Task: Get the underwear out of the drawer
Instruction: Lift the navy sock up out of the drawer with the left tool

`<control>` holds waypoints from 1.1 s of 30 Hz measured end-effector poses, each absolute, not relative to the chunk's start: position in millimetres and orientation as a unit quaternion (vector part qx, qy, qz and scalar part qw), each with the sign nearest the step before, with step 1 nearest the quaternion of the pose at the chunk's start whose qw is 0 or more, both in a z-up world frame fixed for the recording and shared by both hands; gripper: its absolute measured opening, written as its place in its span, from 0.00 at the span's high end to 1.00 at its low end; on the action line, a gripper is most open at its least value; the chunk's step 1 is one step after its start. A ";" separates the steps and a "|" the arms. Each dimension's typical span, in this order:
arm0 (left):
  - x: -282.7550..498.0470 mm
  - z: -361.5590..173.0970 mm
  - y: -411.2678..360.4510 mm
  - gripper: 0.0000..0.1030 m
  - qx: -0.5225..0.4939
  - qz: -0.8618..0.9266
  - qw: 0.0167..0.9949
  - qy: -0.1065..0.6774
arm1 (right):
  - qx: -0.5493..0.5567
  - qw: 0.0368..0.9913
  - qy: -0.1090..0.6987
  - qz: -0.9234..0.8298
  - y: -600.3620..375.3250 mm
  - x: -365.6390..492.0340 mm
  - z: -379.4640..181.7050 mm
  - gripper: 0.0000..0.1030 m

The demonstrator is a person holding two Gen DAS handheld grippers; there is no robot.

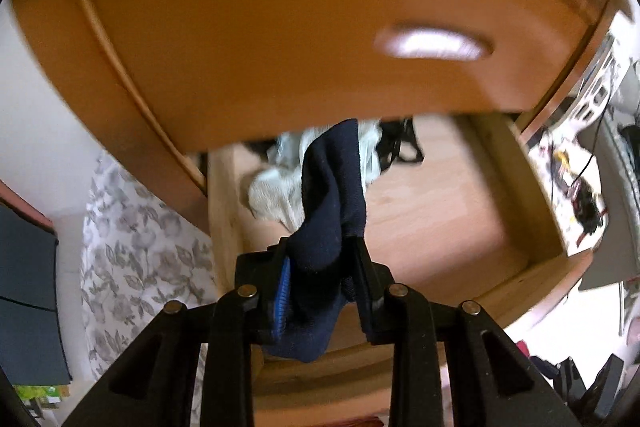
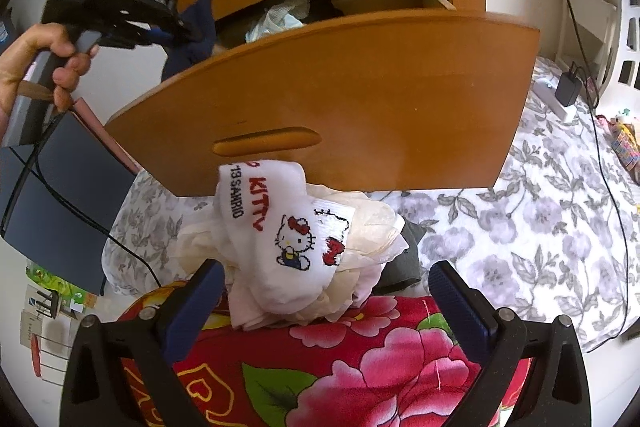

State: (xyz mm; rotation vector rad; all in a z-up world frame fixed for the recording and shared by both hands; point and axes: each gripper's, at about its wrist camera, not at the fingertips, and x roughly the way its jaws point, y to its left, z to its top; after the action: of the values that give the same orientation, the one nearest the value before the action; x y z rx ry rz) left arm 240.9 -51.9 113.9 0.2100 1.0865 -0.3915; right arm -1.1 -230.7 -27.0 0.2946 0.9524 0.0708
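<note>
Underwear (image 1: 332,203), navy, hangs pinched in the left tongs (image 1: 320,267) above the drawer (image 1: 460,211); right tongs (image 2: 326,291) gape wide, empty.

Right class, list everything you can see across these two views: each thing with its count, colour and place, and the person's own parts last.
Drawer: one, orange-brown wood, pulled open.
Navy garment: one, dark blue, clamped in left gripper above the drawer.
Pale clothes: a heap, whitish, inside the drawer.
Hello Kitty sock: one, white with red lettering, atop a cream clothes pile below the drawer front.
Floral blanket: one, red and pink, under the pile.
Bedsheet: one, white with grey flowers, on the right.
Charger: one, black, on the bedsheet.
Left gripper: black, shut on the garment.
Right gripper: black, open.
Hand: one, holding the left gripper.
</note>
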 end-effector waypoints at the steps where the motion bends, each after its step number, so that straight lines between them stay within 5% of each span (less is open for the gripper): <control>1: 234.1 124.5 -49.3 0.72 0.097 -0.182 0.842 0.498 | 0.140 0.879 0.454 0.033 -230.0 -2.6 -24.7 0.00; 18: 101.9 232.1 -20.1 0.72 0.074 -0.218 0.907 0.352 | 0.115 0.909 0.400 0.025 -211.0 -44.9 27.0 0.00; 33: 47.9 198.2 1.0 0.71 0.042 -0.231 0.898 0.373 | 0.089 0.926 0.367 0.014 -197.8 -72.7 57.0 0.00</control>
State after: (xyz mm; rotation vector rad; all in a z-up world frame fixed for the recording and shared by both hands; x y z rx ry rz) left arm 47.9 1.0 198.2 0.0861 0.7715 -0.4776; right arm -72.7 -197.8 57.0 0.1835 0.7523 0.0295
